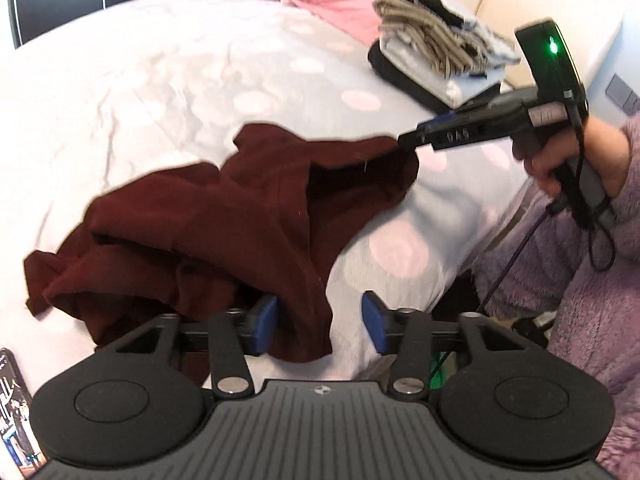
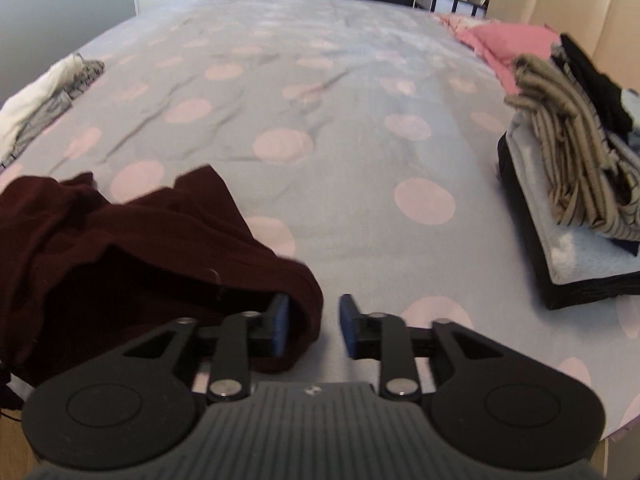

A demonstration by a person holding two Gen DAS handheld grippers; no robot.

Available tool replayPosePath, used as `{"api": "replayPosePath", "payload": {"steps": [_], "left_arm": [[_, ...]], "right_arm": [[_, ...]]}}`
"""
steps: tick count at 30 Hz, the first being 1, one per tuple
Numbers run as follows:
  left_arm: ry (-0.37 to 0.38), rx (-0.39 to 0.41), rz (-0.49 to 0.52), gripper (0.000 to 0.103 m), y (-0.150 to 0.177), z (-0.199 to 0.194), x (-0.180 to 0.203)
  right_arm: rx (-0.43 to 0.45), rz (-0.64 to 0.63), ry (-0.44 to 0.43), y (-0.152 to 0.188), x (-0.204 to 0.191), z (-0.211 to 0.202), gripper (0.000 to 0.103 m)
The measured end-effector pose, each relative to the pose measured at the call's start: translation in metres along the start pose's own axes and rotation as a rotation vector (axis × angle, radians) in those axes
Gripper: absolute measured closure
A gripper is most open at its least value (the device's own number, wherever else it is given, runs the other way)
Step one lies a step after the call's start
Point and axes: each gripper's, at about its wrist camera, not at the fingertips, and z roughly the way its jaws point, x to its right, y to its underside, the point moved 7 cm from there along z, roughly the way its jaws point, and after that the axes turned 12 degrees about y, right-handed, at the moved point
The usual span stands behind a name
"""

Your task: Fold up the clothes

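Maroon garment point(image 1: 208, 232) lies crumpled on the near edge of the bed point(image 1: 160, 92), one corner hanging over the side in front of me. My left gripper point(image 1: 320, 326) stands spread, a fold of the cloth draped against its left pad but nothing pressing from the other side. My right gripper point(image 2: 314, 326) is spread as well, the hem resting by its left pad, the right pad clear of it; in the left wrist view its tip looks to touch the garment's far corner, though blur there keeps me from swearing to contact. I judge this as the lay-down step: the piece is on the bed but not yet flat, so folding proper has not begun. Next I need to take two corners or the hem, draw them apart and smooth the bunched middle before any fold. Its long axis, as far as the heap shows one, runs along the bed's edge, from the rumpled mass at the left to the corner by my right gripper. Farther off at the right sits a stack of folded clothes point(image 2: 576, 184), with a pink pillow point(image 2: 508, 40) behind it near the headboard point(image 2: 560, 0), and a pale striped garment point(image 2: 44, 96) at the far left.
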Motion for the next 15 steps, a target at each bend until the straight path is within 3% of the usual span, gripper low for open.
{"api": "replayPosePath", "payload": {"steps": [6,15], "left_arm": [[-0.013,0.072,0.003,0.055,-0.013,-0.026,0.003],[-0.128,0.124,-0.004,0.052,-0.025,-0.05,-0.024]], "right_arm": [[0.065,0.032,-0.045,0.001,-0.017,-0.027,0.063],[0.028,-0.01,-0.226,0.019,-0.076,-0.046,0.063]]}}
